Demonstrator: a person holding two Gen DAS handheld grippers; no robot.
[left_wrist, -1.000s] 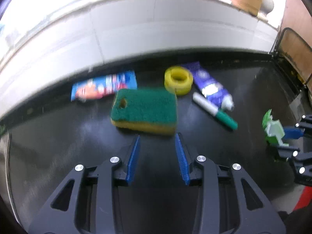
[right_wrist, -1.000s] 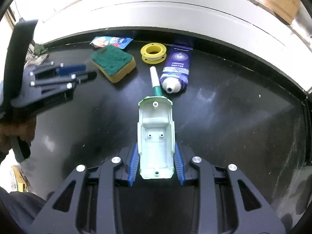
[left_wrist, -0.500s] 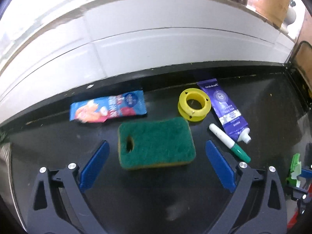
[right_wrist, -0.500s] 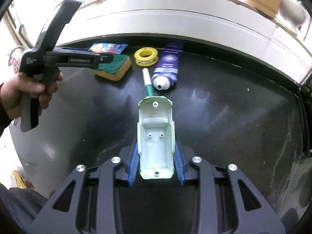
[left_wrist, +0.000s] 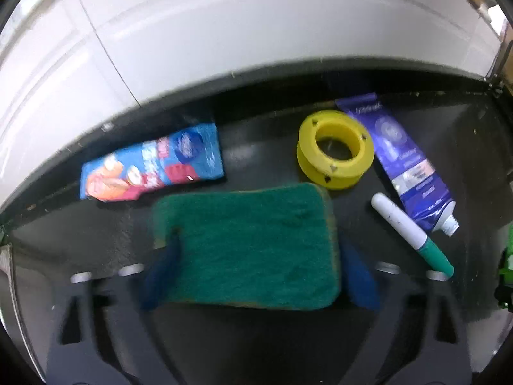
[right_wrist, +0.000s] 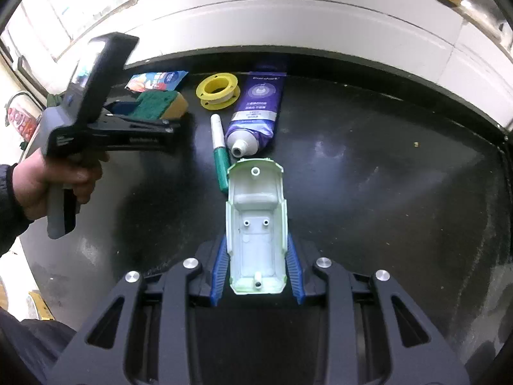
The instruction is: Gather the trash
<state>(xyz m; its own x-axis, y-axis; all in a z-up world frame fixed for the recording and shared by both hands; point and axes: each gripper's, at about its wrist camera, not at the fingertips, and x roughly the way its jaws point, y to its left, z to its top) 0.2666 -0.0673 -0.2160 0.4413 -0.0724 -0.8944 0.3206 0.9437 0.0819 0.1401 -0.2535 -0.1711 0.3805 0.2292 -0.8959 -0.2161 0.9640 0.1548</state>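
Trash [left_wrist: 150, 170] on black countertop [right_wrist: 368, 176], white tiled wall [left_wrist: 224, 32] behind

Sponge [left_wrist: 247, 243]: dark green scouring face over a yellow base, between the blue pads of the left gripper [left_wrist: 256, 279]. Gripper frames: black, with silver screws.

Wrapper [left_wrist: 150, 166], beyond the left pad: light blue, printed in red, orange and white.

Spool [left_wrist: 335, 149], ahead and to the right: plain yellow.

Tube [left_wrist: 407, 163], right of the spool: purple with a white band and white neck.

Marker [left_wrist: 412, 232]: white barrel, green cap.

Plastic shell [right_wrist: 255, 221], between the right gripper [right_wrist: 255, 272] pads: pale mint green with a whitish inside.

Countertop [right_wrist: 368, 176]: glossy black.
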